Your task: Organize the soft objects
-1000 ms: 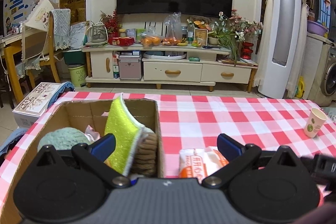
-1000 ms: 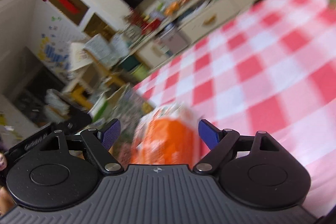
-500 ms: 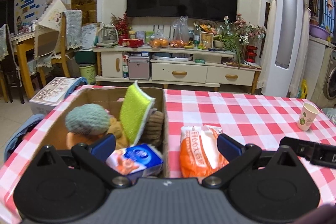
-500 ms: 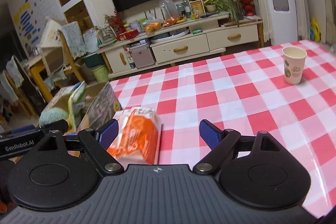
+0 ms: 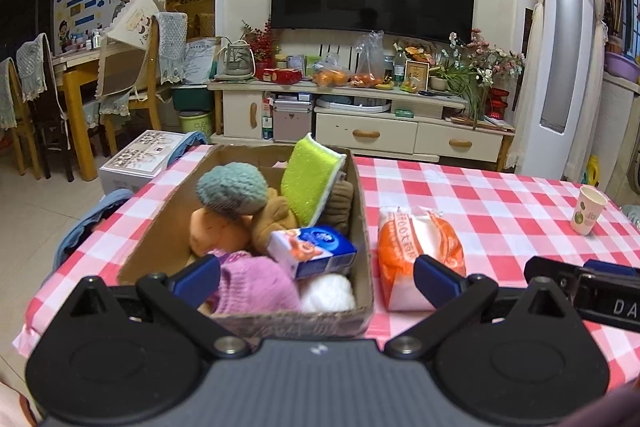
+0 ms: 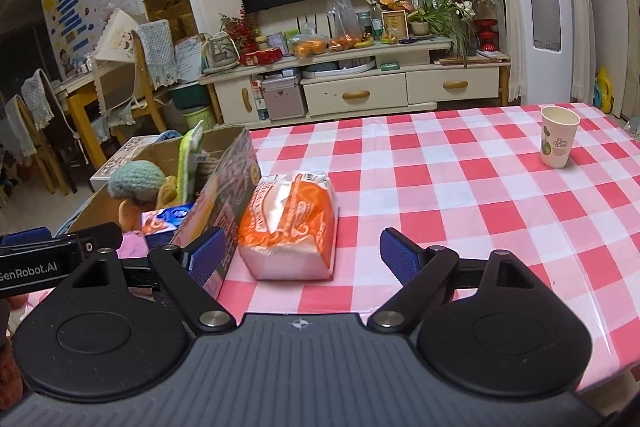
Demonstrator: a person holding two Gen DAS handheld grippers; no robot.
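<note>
On the left of the red-and-white checked table [image 5: 500, 199], an open cardboard box [image 5: 362, 227] is seen already well filled: a teal knitted ball [image 5: 231, 189], an orange plush piece [image 5: 212, 231], a brown knitted item [image 5: 272, 219], a yellow-green sponge [image 5: 308, 177] propped upright against the box's right wall, a blue tissue pack [image 5: 316, 247], a pink knitted item [image 5: 256, 285] and a white ball [image 5: 328, 293] are all held inside it. Most of the sorting is therefore judged to be done. Just to the right of the box, close to its wall but outside it, one orange-and-white soft pack [image 6: 290, 223] is left lying flat on the cloth; it appears to be the only soft object still to be put away. Farther right, well apart from the pack, a paper cup [image 6: 558, 137] is seen standing upright, and it is not taken to belong to the task. The left gripper [image 5: 316, 273] is held level above the near end of the box, its jaws spread wide and nothing between them. The right gripper [image 6: 296, 253] is held low and level just short of the pack, its jaws likewise released and wide apart, with the pack lying ahead of the gap and slightly toward the left finger [image 6: 206, 255]; no contact with it is made.
</note>
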